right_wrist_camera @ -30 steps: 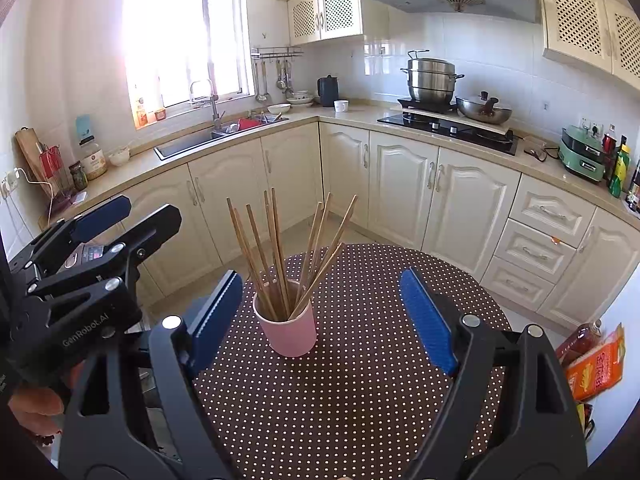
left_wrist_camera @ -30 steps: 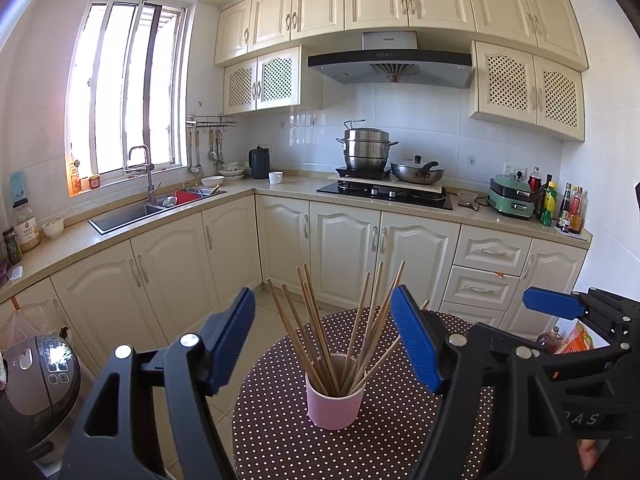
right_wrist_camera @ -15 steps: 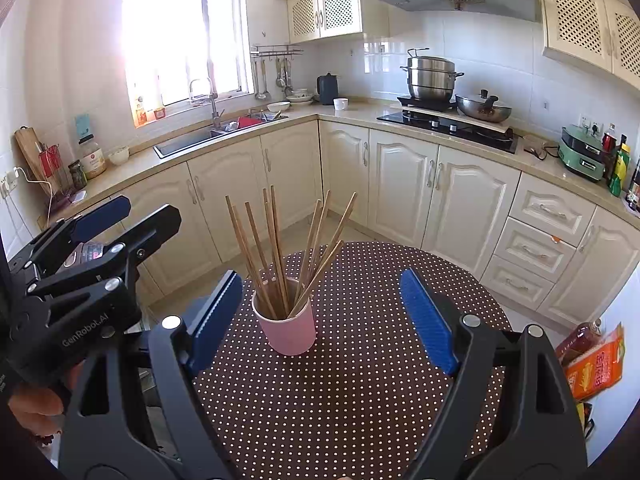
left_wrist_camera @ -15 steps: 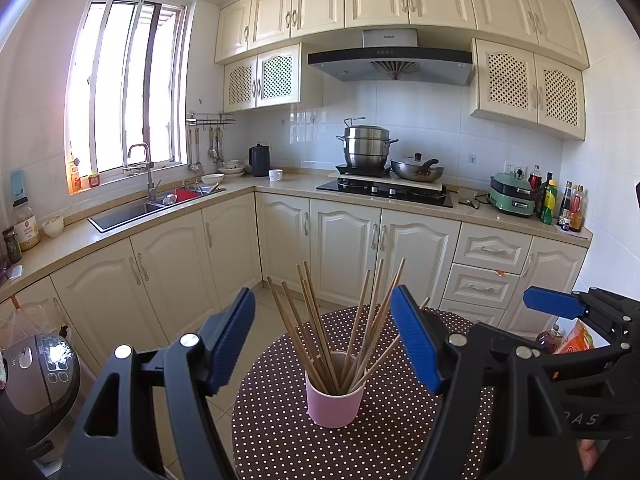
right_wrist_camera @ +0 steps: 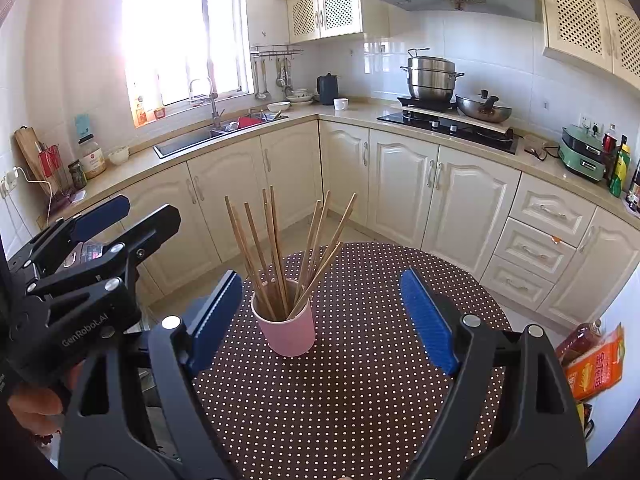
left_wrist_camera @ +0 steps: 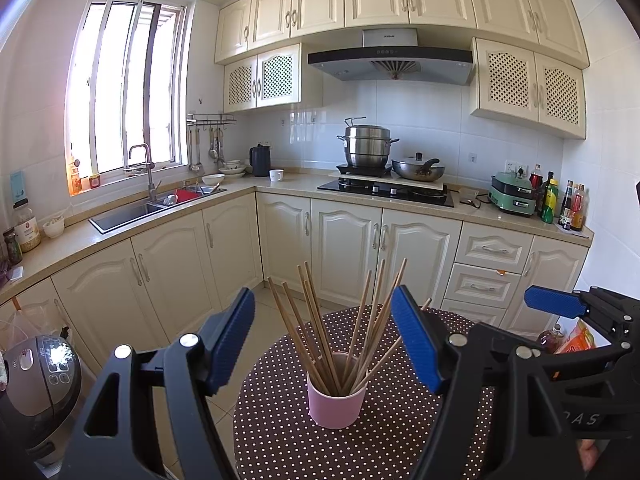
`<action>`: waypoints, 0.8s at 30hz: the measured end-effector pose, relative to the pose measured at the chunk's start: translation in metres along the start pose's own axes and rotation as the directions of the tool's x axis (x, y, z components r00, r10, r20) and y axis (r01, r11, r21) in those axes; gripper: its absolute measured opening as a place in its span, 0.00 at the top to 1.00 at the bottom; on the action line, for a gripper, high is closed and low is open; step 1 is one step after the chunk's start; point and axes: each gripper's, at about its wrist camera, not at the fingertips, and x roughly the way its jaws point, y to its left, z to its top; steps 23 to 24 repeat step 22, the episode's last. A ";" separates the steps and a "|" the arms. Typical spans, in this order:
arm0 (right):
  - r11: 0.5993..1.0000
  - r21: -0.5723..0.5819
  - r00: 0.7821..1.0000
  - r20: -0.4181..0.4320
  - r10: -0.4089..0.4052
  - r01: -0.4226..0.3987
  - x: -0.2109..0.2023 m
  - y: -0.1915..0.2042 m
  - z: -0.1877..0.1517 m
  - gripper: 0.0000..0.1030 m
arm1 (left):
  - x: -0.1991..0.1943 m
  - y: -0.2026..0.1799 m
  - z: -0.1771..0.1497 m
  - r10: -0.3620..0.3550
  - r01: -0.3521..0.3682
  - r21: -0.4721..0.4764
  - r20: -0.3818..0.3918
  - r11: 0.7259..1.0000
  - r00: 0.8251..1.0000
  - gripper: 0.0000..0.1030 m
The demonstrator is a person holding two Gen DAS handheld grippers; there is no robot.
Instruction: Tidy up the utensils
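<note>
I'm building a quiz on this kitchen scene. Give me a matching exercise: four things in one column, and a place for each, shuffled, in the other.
Things:
1. chopsticks
2. pink cup
3. steamer pot
4. kettle

Places:
A. on the stove
B. on the dotted table
C. in the cup
D. on the counter in the corner

Pairs: 1-C, 2-B, 3-A, 4-D
</note>
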 end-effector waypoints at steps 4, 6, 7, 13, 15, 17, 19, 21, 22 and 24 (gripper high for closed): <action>1.000 -0.001 1.000 -0.002 0.000 0.000 0.002 0.003 0.000 0.21 | 0.001 0.001 0.002 0.001 -0.001 -0.001 -0.003 1.000 1.000 0.32; 1.000 0.000 1.000 -0.004 0.000 0.000 0.003 0.003 0.000 0.21 | 0.002 0.002 0.002 0.001 -0.001 0.000 -0.006 1.000 1.000 0.32; 1.000 -0.001 1.000 -0.003 -0.001 0.001 0.002 0.003 0.000 0.21 | 0.002 0.003 0.002 0.000 0.000 -0.001 -0.008 1.000 1.000 0.32; 1.000 -0.005 1.000 -0.004 0.002 -0.002 0.003 0.004 0.001 0.21 | 0.007 0.006 0.003 0.002 -0.003 -0.015 -0.033 1.000 0.999 0.31; 1.000 -0.006 1.000 -0.005 0.004 -0.004 0.004 0.005 0.001 0.21 | 0.009 0.008 0.003 0.003 -0.004 -0.021 -0.046 1.000 0.999 0.31; 1.000 -0.007 1.000 -0.008 0.006 -0.006 0.005 0.005 0.001 0.21 | 0.011 0.008 0.002 0.005 -0.006 -0.024 -0.057 1.000 0.998 0.31; 1.000 -0.004 1.000 -0.009 0.006 -0.006 0.005 0.006 0.000 0.20 | 0.012 0.009 0.002 0.006 -0.008 -0.027 -0.061 1.000 0.998 0.31; 1.000 -0.001 1.000 -0.011 0.006 -0.006 0.005 0.004 0.000 0.20 | 0.013 0.009 0.002 0.008 -0.010 -0.026 -0.065 1.000 0.998 0.31; 1.000 -0.001 1.000 -0.011 0.005 -0.005 0.005 0.004 0.000 0.20 | 0.013 0.009 0.001 0.008 -0.009 -0.025 -0.067 1.000 0.998 0.31; 1.000 -0.001 1.000 -0.011 0.005 -0.005 0.005 0.004 0.000 0.20 | 0.013 0.009 0.001 0.008 -0.009 -0.025 -0.067 1.000 0.998 0.31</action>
